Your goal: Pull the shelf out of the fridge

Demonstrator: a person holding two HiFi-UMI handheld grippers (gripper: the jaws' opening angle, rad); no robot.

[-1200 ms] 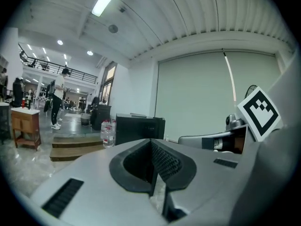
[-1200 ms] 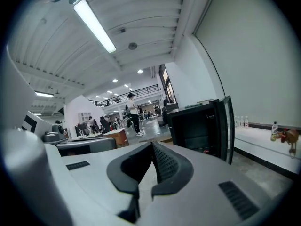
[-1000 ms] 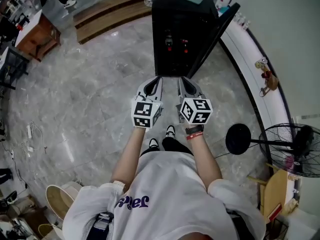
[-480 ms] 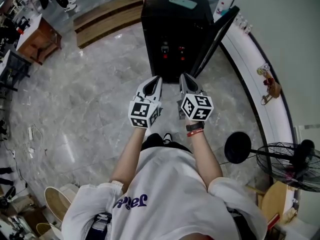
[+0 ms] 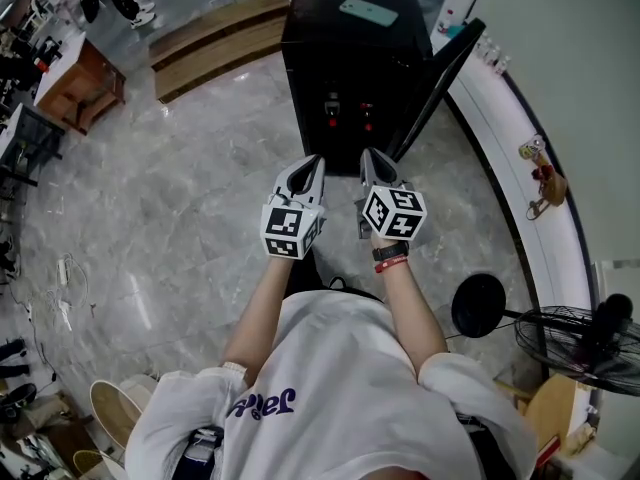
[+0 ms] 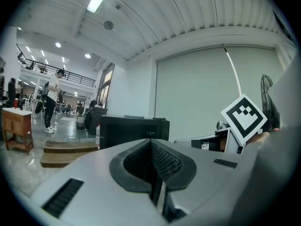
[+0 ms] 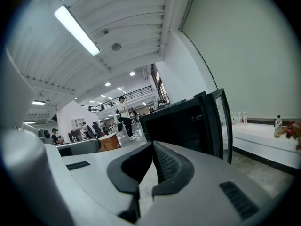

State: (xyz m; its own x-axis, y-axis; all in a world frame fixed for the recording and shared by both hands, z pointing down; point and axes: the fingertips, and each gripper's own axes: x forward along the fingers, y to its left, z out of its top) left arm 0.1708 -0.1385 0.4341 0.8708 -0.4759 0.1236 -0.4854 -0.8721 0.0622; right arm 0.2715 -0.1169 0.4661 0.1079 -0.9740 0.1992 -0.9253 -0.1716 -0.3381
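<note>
Both sets of jaws closed on nothing: left gripper (image 5: 314,160) and right gripper (image 5: 367,156) side by side above the floor (image 5: 180,218), black fridge (image 5: 345,58) near at their 12 o'clock, door (image 5: 440,78) open toward 1 o'clock, shelf not discernible in its dark interior.
</note>
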